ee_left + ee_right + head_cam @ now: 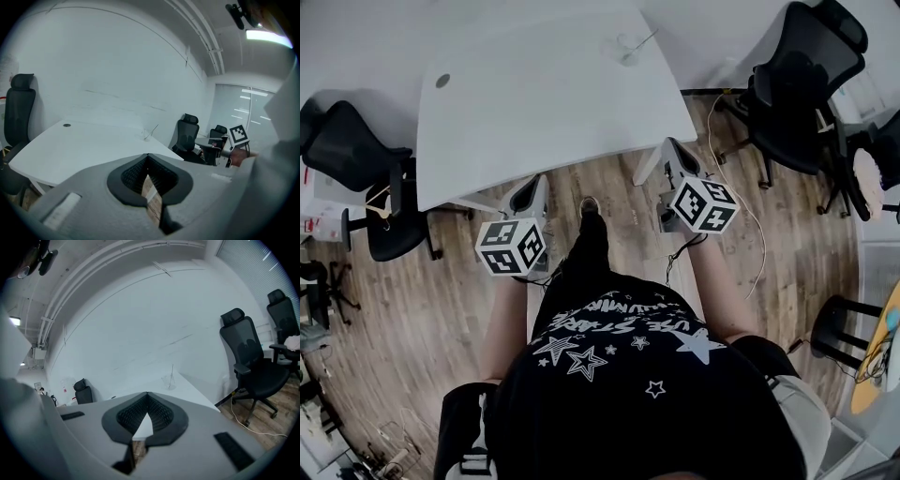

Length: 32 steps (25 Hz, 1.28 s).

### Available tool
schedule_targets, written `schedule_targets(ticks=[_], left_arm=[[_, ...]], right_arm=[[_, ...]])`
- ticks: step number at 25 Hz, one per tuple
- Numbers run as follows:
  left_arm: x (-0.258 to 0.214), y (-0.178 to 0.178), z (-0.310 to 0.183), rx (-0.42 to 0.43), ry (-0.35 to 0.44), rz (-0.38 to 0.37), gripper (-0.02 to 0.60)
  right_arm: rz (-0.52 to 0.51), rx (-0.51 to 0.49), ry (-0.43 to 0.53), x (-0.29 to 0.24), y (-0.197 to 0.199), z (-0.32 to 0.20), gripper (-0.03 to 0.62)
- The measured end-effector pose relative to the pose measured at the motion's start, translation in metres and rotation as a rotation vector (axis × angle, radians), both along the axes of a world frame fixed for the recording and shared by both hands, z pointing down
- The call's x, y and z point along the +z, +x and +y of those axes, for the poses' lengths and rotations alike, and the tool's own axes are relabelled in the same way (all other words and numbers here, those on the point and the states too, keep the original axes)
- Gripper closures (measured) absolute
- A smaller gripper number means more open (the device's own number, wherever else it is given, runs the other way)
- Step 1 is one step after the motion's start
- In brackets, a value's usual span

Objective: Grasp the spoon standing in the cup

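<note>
A clear glass cup (626,47) stands near the far right corner of the white table (534,103), with a thin spoon (639,41) leaning out of it. Both grippers are short of the table's near edge, well away from the cup. My left gripper (534,187) has its jaws together with nothing between them, and so does my right gripper (673,150). In the left gripper view the cup (147,135) and spoon (153,129) are small and far off above the shut jaws (148,155). The right gripper view shows the cup (168,382) and spoon (172,373) beyond its shut jaws (147,393).
Black office chairs stand left of the table (370,183) and to its right (797,94). A cable (748,211) trails over the wooden floor by the right chair. The table top has a round grommet hole (442,81). The person's foot (589,208) is between the grippers.
</note>
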<state>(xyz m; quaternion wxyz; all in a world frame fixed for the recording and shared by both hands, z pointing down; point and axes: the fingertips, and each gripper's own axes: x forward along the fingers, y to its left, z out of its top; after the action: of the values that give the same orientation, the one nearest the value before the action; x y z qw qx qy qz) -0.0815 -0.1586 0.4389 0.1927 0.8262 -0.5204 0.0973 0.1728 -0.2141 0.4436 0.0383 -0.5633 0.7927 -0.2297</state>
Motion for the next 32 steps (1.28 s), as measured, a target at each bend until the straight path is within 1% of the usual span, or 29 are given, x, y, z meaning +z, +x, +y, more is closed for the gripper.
schedule_targets(ticks=[3,6,11,16,21,28,32], left_arm=[[0.01,-0.002,-0.029,0.019,-0.017,0.01,0.577],[0.02,-0.001,-0.068,0.039,-0.038,0.025,0.577],[0.02,0.01,-0.14,0.076,-0.043,0.034,0.577],[0.015,0.015,-0.198,0.103,-0.038,0.028,0.577],[0.015,0.015,-0.232,0.123,-0.046,0.031,0.577],[0.018,0.011,-0.269,0.131,-0.049,0.033,0.577],[0.017,0.007,-0.287,0.136,-0.043,0.038,0.577]], right_arm=[[0.014,0.016,-0.004,0.004,-0.002,-0.026,0.585],[0.029,0.033,-0.021,0.011,0.001,-0.057,0.585],[0.042,0.084,-0.042,0.011,0.022,-0.122,0.585],[0.057,0.099,-0.037,0.002,0.028,-0.181,0.585],[0.047,0.118,-0.043,0.0,0.028,-0.218,0.585],[0.075,0.136,-0.08,0.012,0.031,-0.252,0.585],[0.099,0.138,-0.086,0.014,0.026,-0.268,0.585]])
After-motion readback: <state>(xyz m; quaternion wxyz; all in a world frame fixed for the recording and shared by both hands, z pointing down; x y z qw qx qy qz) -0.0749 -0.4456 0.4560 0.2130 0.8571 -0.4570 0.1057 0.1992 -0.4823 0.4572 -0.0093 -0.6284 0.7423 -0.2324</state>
